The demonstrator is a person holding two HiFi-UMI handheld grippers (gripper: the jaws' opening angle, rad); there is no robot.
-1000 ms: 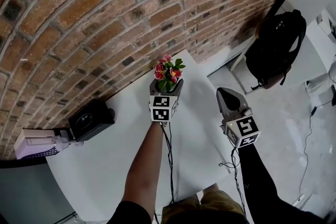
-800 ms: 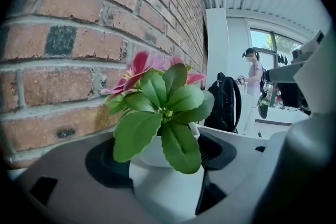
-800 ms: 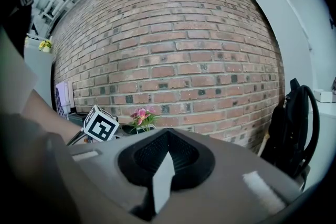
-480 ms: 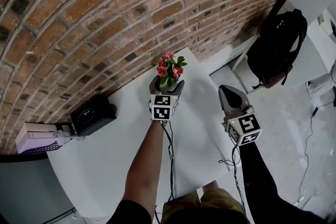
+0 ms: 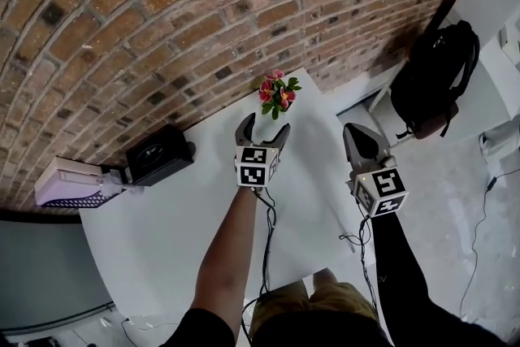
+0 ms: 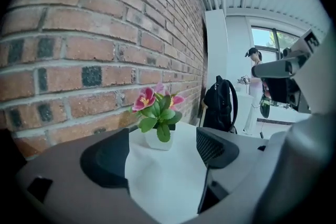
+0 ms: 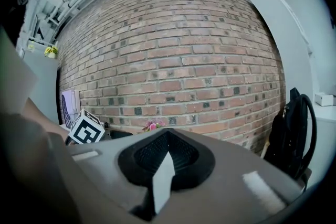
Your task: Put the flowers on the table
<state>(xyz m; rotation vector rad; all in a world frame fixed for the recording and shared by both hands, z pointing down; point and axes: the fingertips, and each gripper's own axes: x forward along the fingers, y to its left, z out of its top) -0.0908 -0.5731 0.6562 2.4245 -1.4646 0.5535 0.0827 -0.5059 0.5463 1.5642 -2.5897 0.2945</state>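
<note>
Looks pretty much done: the flowers (image 5: 278, 93) stand on the table (image 5: 162, 240) just ahead of the left tongs (image 5: 264, 126), jaws spread wide, nothing between them. Right tongs (image 5: 359, 136) (off beside) are pressed together, empty. Nothing obvious left.

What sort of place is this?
Likely an office or studio workspace: a white table against a bare brick wall, a black backpack nearby, and a small potted flower on the table.

No readable text — only square code markers (image 5: 252, 166) on the left claw (image 5: 264, 124) and right claw (image 5: 354, 134).
</note>
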